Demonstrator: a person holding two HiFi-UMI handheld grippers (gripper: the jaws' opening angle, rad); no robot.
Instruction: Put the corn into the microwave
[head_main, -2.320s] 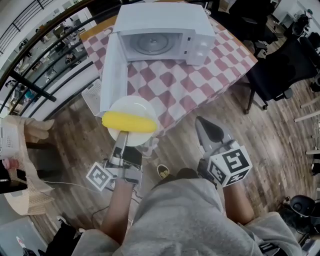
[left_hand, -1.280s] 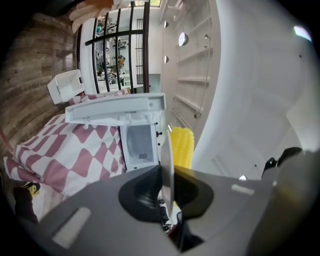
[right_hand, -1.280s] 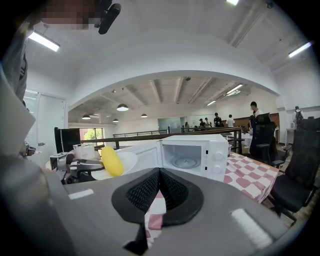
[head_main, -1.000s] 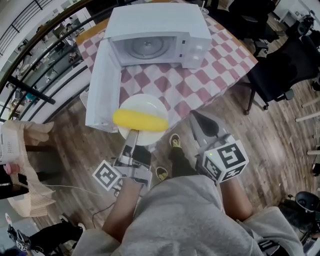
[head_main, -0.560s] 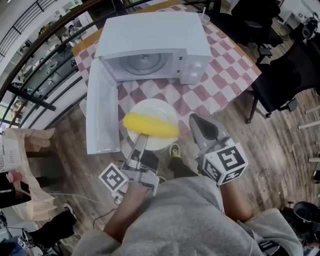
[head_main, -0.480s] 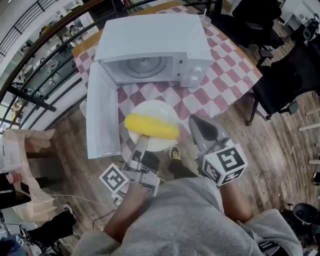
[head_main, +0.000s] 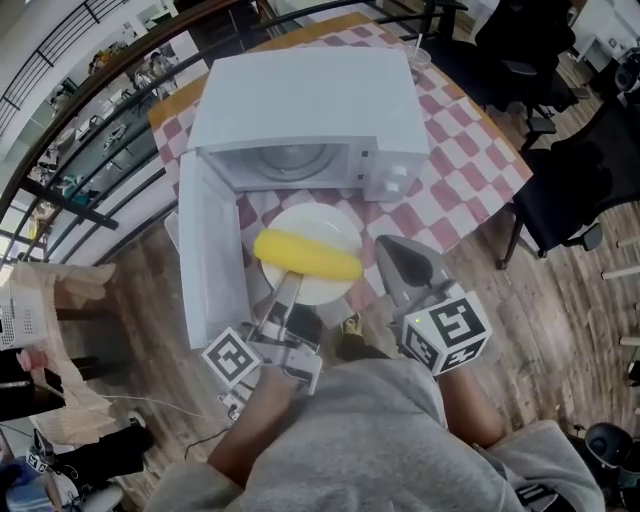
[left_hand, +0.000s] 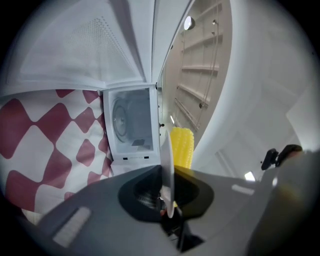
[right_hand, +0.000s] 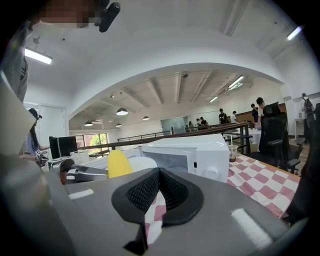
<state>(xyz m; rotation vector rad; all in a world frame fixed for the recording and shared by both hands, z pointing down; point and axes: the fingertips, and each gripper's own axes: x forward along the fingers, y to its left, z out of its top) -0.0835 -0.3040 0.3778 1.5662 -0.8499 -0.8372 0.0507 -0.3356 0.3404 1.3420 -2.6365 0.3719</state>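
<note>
Two grippers: your left gripper (head_main: 289, 283) is pinching the near rim of the round white plate (head_main: 312, 214), yellow corn cob (head_main: 308, 256) lying just past its tips, open white microwave (head_main: 310, 100) beyond. Your right gripper (head_main: 393, 249) is squeezed closed, empty.

left gripper (head_main: 289, 283) pointing level, jaws clamped tight on the plate (head_main: 312, 216) rim, right gripper (head_main: 389, 250) just beside it, tipped slightly down, jaws together, empty

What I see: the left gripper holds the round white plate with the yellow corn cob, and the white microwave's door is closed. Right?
No: the white microwave's door is open, as the head view shows. The left gripper does hold the round white plate with the yellow corn cob.
</note>
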